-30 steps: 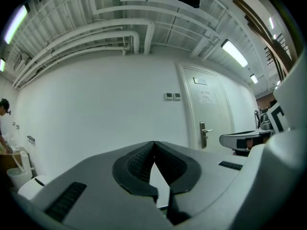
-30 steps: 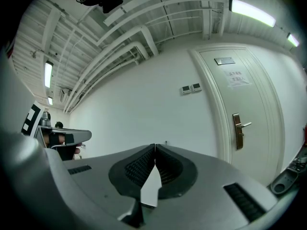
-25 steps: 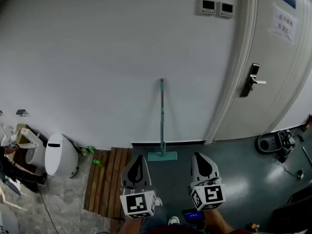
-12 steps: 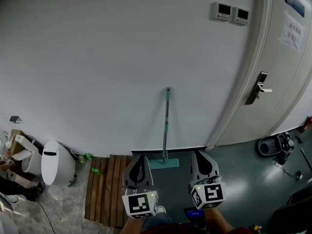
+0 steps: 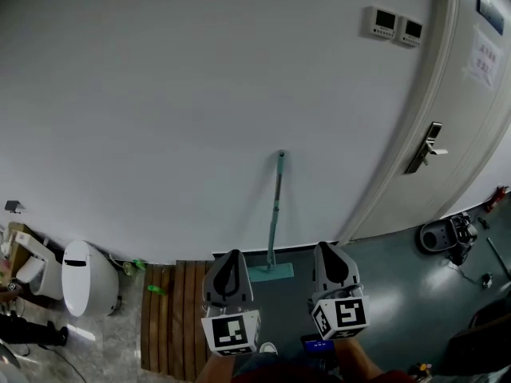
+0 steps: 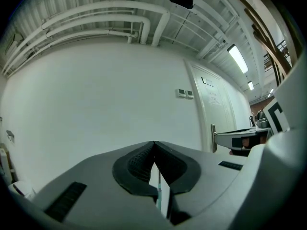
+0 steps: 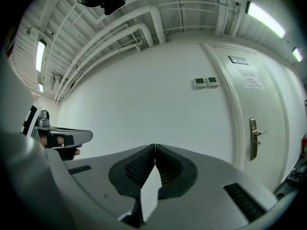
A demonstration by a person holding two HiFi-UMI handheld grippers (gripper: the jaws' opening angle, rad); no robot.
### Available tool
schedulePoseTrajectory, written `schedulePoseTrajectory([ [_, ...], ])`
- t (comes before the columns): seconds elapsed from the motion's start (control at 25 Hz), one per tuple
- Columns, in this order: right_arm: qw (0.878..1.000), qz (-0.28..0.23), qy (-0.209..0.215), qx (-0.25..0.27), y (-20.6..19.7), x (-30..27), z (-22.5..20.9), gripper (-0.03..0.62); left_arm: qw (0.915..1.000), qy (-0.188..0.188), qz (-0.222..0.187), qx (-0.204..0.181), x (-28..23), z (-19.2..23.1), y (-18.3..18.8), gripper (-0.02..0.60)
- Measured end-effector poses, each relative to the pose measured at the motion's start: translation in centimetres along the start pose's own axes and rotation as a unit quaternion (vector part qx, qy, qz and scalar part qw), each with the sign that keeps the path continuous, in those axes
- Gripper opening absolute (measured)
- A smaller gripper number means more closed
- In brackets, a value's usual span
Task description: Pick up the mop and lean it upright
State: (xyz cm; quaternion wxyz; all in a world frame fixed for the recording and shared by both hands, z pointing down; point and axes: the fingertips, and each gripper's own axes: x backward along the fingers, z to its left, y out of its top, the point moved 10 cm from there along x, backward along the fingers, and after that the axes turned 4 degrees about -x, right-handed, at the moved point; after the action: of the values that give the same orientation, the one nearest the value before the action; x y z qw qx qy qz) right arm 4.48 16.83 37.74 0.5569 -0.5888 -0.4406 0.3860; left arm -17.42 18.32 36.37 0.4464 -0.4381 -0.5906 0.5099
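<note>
A teal mop (image 5: 275,214) stands upright, its handle leaning against the white wall and its flat head (image 5: 270,273) on the dark floor. In the head view my left gripper (image 5: 231,256) and right gripper (image 5: 326,248) hover side by side in front of it, apart from the mop, both pointing level at the wall. Both are shut with nothing between the jaws. In the left gripper view a thin strip of the mop handle (image 6: 158,188) shows through the slit behind the closed tips (image 6: 154,143). The right gripper view shows closed tips (image 7: 155,145) against bare wall.
A white door (image 5: 471,126) with a metal handle (image 5: 425,146) stands right of the mop. Two wall panels (image 5: 394,25) hang above. A wooden slat mat (image 5: 172,309) and a white bin (image 5: 83,276) lie to the left. A black device (image 5: 441,234) sits on the floor at the right.
Both grippers and the head have drawn back from the wall, so the mop looks smaller and farther. The mop stays leaning where it was. Both grippers stay shut.
</note>
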Motion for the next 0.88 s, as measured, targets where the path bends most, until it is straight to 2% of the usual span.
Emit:
schedulePoseTrajectory([
  [0.2, 1.000, 0.011, -0.014, -0.009, -0.9, -2.1, -0.4, 0.017, 0.9999, -0.007, 0.005, 0.007, -2.2, 0.7, -0.9, 0.015],
  [0.44, 1.000, 0.017, -0.007, -0.010, -2.0, -6.1, -1.5, 0.017, 0.9999, -0.002, 0.012, 0.004, -5.9, 1.6, -2.3, 0.015],
  [0.64, 1.000, 0.018, 0.002, -0.012, -2.5, -10.5, -4.0, 0.017, 0.9997, 0.009, 0.025, -0.002, -10.5, 1.6, -3.4, 0.014],
  [0.88, 1.000, 0.013, 0.016, -0.017, -1.6, -16.7, -8.1, 0.017, 0.9995, 0.019, 0.021, -0.014, -17.5, 0.9, -2.5, 0.014],
])
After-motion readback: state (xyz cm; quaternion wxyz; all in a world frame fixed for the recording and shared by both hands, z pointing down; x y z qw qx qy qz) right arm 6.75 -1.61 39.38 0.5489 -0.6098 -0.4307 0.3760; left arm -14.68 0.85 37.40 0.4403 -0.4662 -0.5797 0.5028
